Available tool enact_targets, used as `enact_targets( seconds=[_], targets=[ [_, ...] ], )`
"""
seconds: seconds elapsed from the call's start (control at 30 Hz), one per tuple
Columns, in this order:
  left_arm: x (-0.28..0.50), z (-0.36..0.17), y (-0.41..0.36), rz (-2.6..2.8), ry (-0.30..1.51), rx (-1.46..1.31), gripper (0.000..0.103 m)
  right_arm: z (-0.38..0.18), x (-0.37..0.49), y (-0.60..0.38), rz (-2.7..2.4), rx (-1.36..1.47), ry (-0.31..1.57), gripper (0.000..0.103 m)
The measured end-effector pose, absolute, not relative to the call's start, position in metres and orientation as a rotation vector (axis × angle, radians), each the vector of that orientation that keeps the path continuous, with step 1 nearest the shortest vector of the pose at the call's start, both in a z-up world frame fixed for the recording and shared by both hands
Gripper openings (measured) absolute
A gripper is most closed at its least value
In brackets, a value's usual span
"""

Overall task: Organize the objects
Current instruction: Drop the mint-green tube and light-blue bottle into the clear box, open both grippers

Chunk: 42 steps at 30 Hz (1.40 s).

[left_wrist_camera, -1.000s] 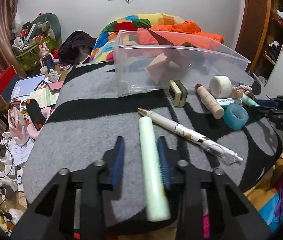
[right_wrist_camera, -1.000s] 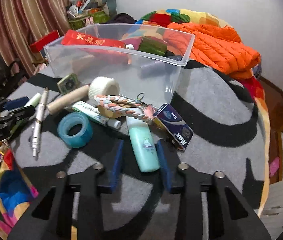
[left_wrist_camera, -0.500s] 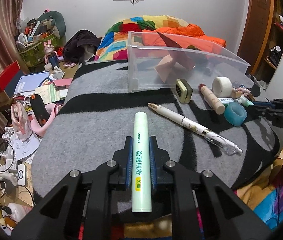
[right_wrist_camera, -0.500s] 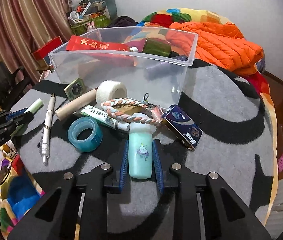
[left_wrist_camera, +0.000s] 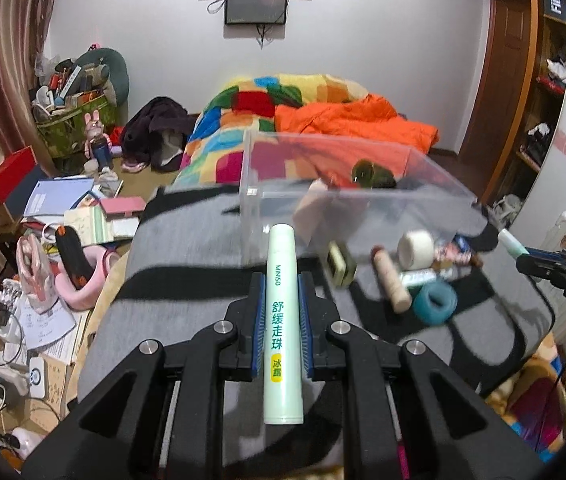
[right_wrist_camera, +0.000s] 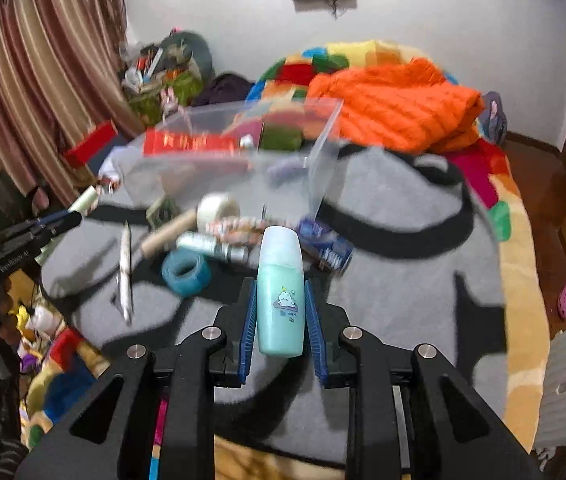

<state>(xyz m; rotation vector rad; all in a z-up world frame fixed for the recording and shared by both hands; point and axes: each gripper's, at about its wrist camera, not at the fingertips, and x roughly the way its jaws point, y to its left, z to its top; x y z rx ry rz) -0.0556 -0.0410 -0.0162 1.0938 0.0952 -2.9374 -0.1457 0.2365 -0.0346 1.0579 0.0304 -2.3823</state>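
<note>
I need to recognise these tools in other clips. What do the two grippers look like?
Both look alike. The left gripper and right gripper have black angular plastic bodies with triangular cut-outs, round silver screws at the joints, and two fingers faced with ribbed blue pads. Seen from the side, each body carries pale lettering, too blurred to read.

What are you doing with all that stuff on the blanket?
Someone is tidying up with a grabber in each hand. The left gripper is clamped on a pale green tube, and the right gripper is clamped on a small teal bottle. Both are held up above the grey blanket. Ahead sits a clear plastic bin that already has a few things in it. A pen, a blue tape ring and a white roll lie on the blanket, not yet put away.
</note>
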Motion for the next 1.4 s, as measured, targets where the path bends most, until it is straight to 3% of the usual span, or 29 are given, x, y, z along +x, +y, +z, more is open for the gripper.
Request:
enact_targets(
  seconds=[0.6,1.07,1.4],
  targets=[
    [-0.161,0.006,-0.058,-2.958,0.071,1.150,0.015,0.021,-0.224,0.182,-2.433,0.907,0.042,0.021],
    [-0.223,-0.014,-0.050,-2.908,0.033,1.333,0.015,-0.031,-0.278,0.115,-2.320,1.126,0.214,0.021],
    [-0.227,-0.014,-0.043,-2.916,0.030,1.376,0.015,-0.042,-0.285,0.109,-2.308,1.196,0.273,0.022]
  ],
)
